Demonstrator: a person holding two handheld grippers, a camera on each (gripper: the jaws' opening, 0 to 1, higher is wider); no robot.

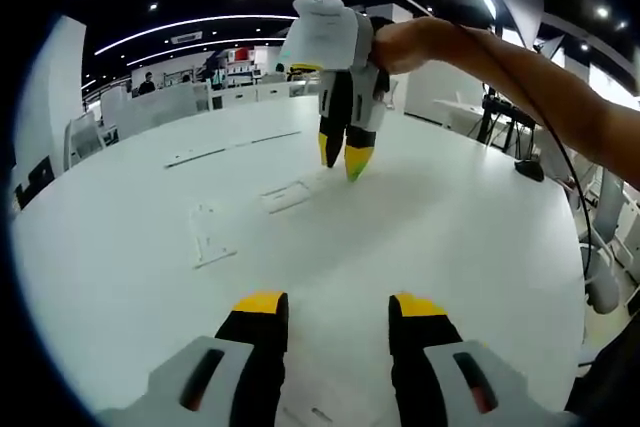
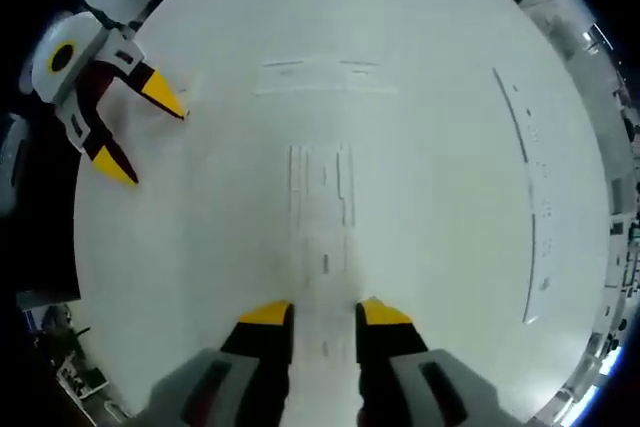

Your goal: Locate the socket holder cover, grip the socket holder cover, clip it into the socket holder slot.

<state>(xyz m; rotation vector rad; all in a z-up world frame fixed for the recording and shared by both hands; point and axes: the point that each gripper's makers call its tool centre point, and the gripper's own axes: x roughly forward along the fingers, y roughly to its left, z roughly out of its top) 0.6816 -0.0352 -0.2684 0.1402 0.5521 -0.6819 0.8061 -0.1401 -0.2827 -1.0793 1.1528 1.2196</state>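
Note:
A long white socket holder rail lies flat on the white table, and its near end runs down between my right gripper's jaws. My right gripper hovers over it, open, with nothing held. In the left gripper view the same rail lies just below and left of the right gripper, which a person's hand holds from above. A second short white piece lies nearer the left; I cannot tell which piece is the cover. My left gripper is open and holds nothing.
A thin long white strip lies along the table's right side, and another short white piece lies beyond the rail. The left gripper stands open at the left. Desks, chairs and a tripod stand beyond the table.

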